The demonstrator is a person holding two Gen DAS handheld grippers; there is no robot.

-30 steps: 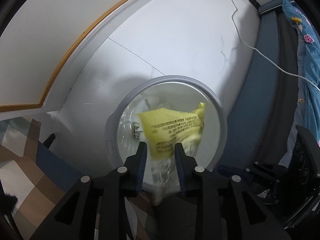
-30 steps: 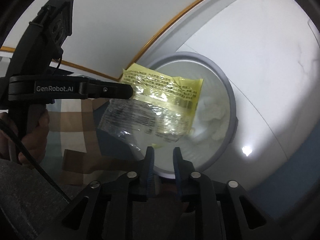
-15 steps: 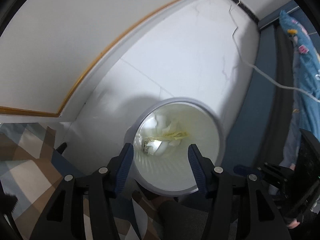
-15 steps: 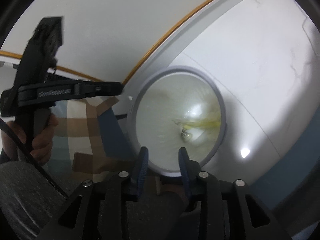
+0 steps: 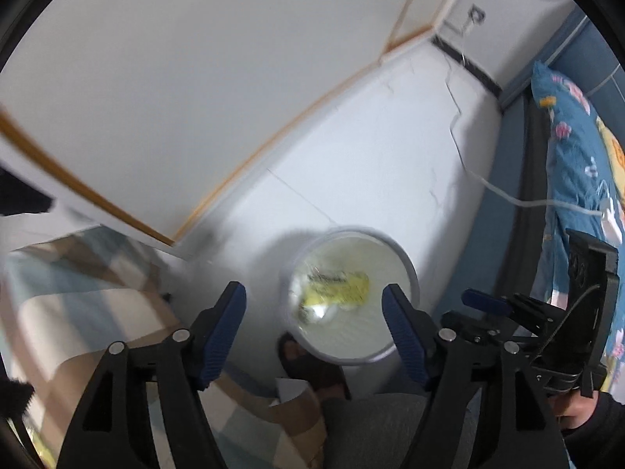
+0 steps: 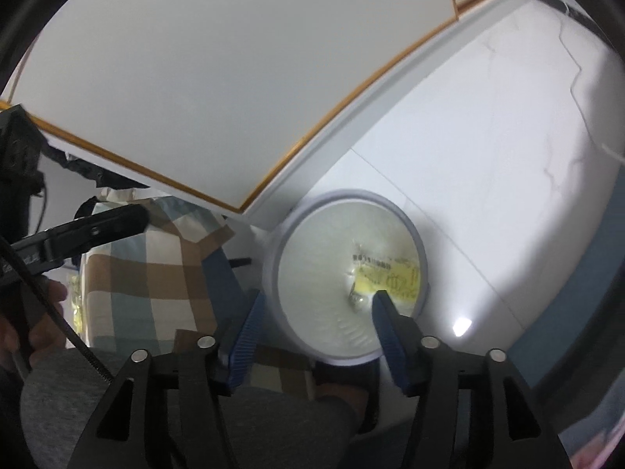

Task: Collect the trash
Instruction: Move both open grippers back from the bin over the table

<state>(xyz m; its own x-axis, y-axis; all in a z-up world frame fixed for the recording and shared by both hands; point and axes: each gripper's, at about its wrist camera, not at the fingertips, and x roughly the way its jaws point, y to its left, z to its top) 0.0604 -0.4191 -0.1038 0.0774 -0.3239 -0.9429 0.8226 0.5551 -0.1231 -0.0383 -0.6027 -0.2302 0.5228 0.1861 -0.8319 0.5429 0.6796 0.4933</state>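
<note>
Both the left gripper (image 5: 314,306) and right gripper (image 6: 317,314) are spread and empty; the yellow wrapper (image 5: 339,288) is seen lying below in the bin (image 5: 406,269), nearer the left.

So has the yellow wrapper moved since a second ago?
Yes. The yellow wrapper has dropped from rim level, out of the left tool, to the bottom of the white bin.

A white tiled floor (image 5: 383,179) with faint cracks was seen, with a bright light reflection (image 6: 462,327) at five o'clock in the right wrist view. White cabinet panels (image 6: 218,78) edged in orange trim filled the upper part. A plaid cloth (image 6: 156,273) lay at eight o'clock. Blue floral bedding (image 5: 578,179) and a white cable (image 5: 519,201) were seen at three o'clock.
</note>
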